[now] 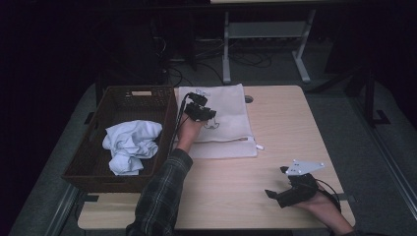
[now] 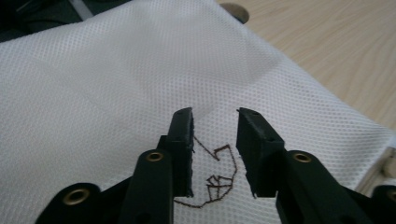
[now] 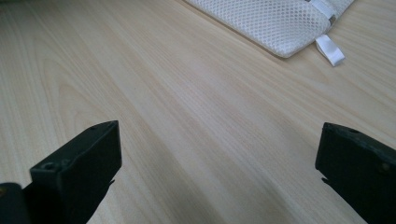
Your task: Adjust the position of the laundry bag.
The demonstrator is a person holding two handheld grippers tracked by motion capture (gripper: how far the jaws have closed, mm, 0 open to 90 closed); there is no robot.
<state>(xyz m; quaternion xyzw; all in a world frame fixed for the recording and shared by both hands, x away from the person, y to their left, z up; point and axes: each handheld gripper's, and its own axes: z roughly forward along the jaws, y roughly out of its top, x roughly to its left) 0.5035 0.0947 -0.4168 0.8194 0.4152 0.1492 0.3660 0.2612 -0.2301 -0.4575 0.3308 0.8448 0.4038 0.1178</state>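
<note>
A white mesh bag [image 1: 223, 125] lies flat on the wooden table [image 1: 275, 128], right of a basket. My left gripper [image 1: 199, 112] rests low over the bag's middle. In the left gripper view its jaws [image 2: 215, 116] stand a little apart above the mesh [image 2: 116, 84], on either side of a small brown stitched figure [image 2: 217, 179]; no fabric is pinched between them. My right gripper [image 1: 276, 181] sits near the table's front right, open wide over bare wood [image 3: 217, 140]. The bag's corner [image 3: 271, 18] and its white ribbon tab [image 3: 329, 49] lie ahead of it.
A dark woven basket [image 1: 123, 91] stands at the table's left with a crumpled white cloth [image 1: 130, 145] inside. A round cable hole [image 1: 249, 99] sits just right of the bag's far edge. The bag's zipper [image 1: 226, 141] runs along its near side.
</note>
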